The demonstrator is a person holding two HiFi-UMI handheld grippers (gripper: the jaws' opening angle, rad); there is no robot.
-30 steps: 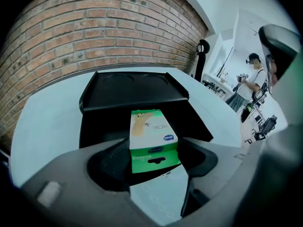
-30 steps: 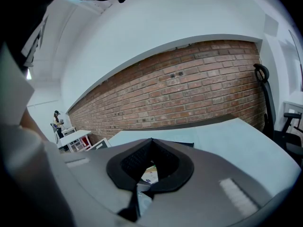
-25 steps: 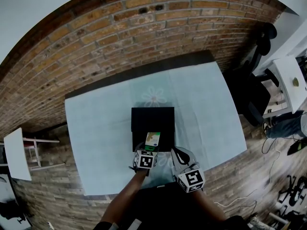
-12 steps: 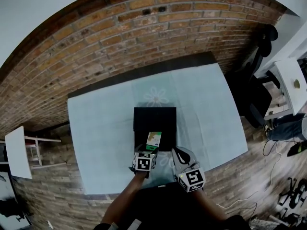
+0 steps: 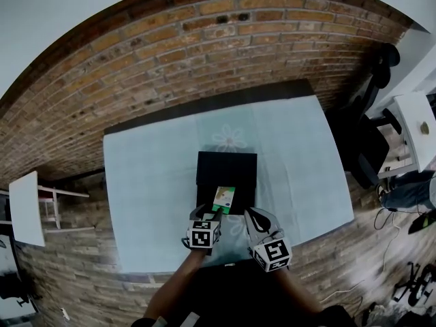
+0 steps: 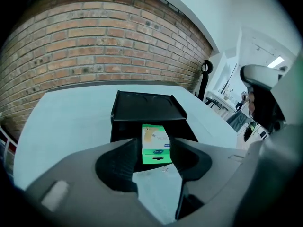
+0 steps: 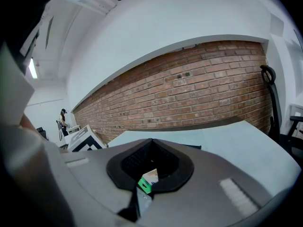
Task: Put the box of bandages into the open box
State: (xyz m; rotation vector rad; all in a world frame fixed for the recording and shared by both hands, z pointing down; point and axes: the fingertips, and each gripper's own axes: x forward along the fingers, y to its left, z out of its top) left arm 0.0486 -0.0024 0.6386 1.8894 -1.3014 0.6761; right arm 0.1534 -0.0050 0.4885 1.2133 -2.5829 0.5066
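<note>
The green-and-white box of bandages (image 5: 223, 199) lies inside the black open box (image 5: 227, 169), against its near wall. In the left gripper view the box of bandages (image 6: 154, 137) shows just beyond my jaw tips, resting in the black box (image 6: 147, 105). My left gripper (image 5: 206, 214) hovers at the black box's near edge, above it. Its jaws have just been closing but stand apart, gripping nothing. My right gripper (image 5: 254, 218) waits beside it to the right, its tips (image 7: 151, 142) together. Through its hollow I glimpse the bandage box (image 7: 147, 179).
The black box sits mid-front on a table with a pale blue cloth (image 5: 150, 182). A brick wall runs behind it. A black office chair (image 5: 361, 142) stands at the right, with a white desk (image 5: 415, 125) past it. A small white table (image 5: 24, 206) is at the left.
My left gripper has drawn back toward me and away from the black box. The box of bandages stays where it lay. The right gripper has kept still.
</note>
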